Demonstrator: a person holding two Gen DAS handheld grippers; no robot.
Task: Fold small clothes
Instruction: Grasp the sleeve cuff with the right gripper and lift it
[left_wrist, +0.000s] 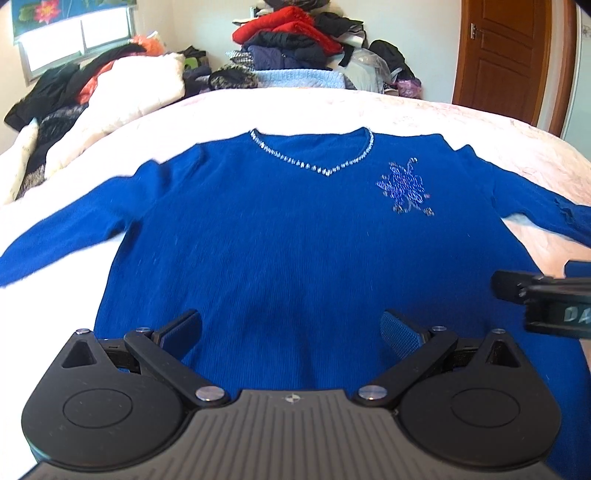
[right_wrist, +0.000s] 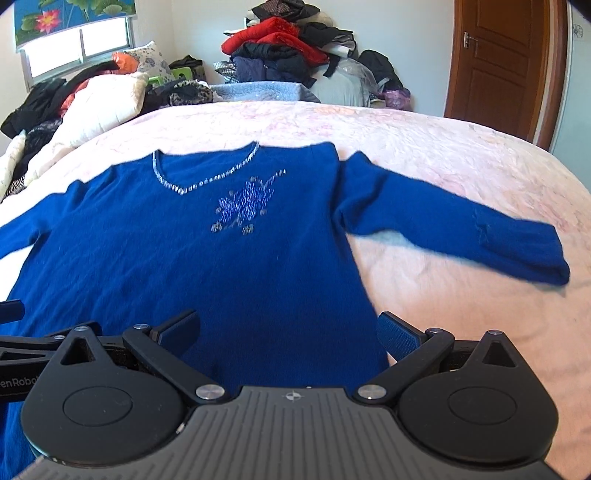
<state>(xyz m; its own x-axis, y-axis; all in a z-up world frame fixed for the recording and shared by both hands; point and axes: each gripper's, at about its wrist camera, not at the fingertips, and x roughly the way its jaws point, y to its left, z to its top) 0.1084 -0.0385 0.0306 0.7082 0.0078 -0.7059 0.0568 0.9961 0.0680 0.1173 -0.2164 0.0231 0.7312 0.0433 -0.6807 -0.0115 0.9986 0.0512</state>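
A blue V-neck sweater (left_wrist: 280, 236) lies flat, front up, on the pale pink bed, sleeves spread to both sides; it also shows in the right wrist view (right_wrist: 207, 266). It has a beaded neckline and a sequin flower (right_wrist: 245, 205) on the chest. My left gripper (left_wrist: 291, 332) is open and empty above the sweater's lower middle. My right gripper (right_wrist: 290, 332) is open and empty above the lower right side of the sweater. The right gripper's body (left_wrist: 546, 299) shows at the right edge of the left wrist view. The right sleeve (right_wrist: 465, 229) lies out on the bed.
The pink bed cover (right_wrist: 424, 147) extends around the sweater. A tall heap of clothes (left_wrist: 295, 40) stands behind the bed. Pillows and more clothes (left_wrist: 92, 92) lie at the far left under a window. A wooden door (right_wrist: 506, 55) is at the back right.
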